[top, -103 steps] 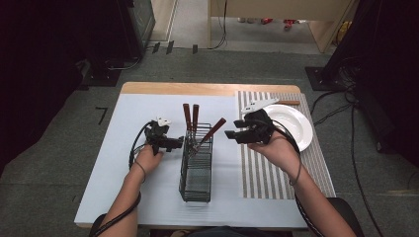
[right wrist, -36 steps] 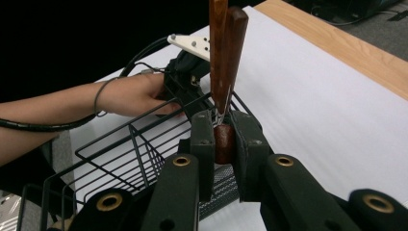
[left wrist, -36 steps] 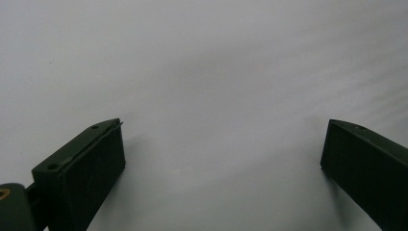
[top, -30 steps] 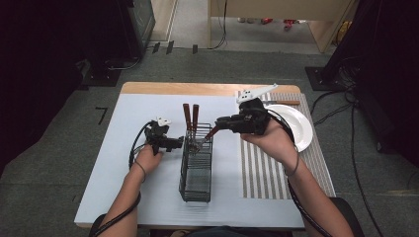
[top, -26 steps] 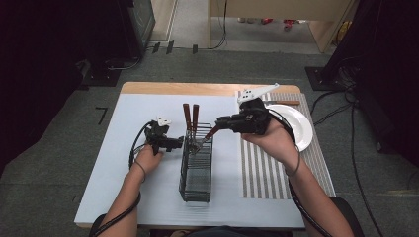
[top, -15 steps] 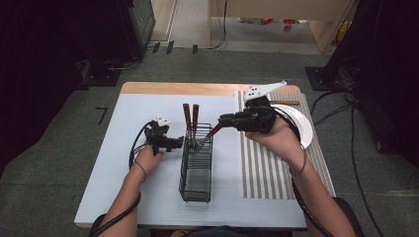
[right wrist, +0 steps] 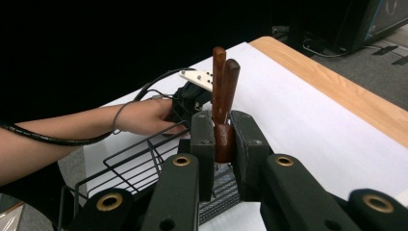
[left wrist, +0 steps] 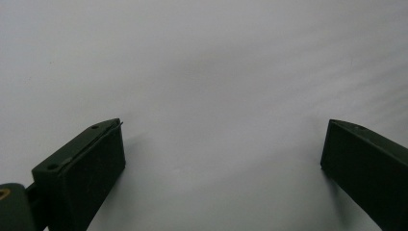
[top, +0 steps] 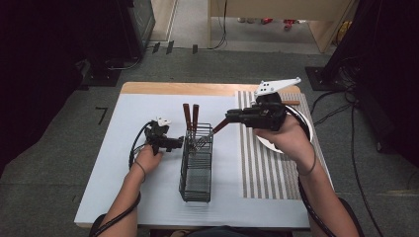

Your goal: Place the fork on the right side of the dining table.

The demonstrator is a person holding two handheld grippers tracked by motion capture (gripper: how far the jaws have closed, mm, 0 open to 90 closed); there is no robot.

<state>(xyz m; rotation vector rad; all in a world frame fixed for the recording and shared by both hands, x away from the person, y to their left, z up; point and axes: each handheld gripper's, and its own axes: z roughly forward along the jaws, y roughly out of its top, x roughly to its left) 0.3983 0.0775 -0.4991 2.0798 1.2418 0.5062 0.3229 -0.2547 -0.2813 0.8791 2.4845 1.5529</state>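
Note:
A black wire basket [top: 196,165] stands mid-table with two wooden-handled utensils [top: 190,116] upright at its far end. My right gripper [top: 230,118] is shut on the brown handle of a third utensil [top: 220,126], which slants down to the left with its metal end inside the basket. In the right gripper view the jaws clamp that handle [right wrist: 224,142], and the two upright handles [right wrist: 224,84] rise just beyond. My left gripper [top: 178,143] rests low beside the basket's left side. Its jaws stand wide open over bare white surface [left wrist: 216,96] with nothing between them.
A white plate [top: 302,122] lies on a striped placemat [top: 269,170] at the right, partly hidden by the right hand. A white sheet [top: 133,192] covers the table, with a wooden edge [top: 183,89] at the far side. Cables trail on the floor around it.
The right gripper has drifted slightly right and away with the handle held, while the utensil's metal end stays in the basket. The left gripper has not moved.

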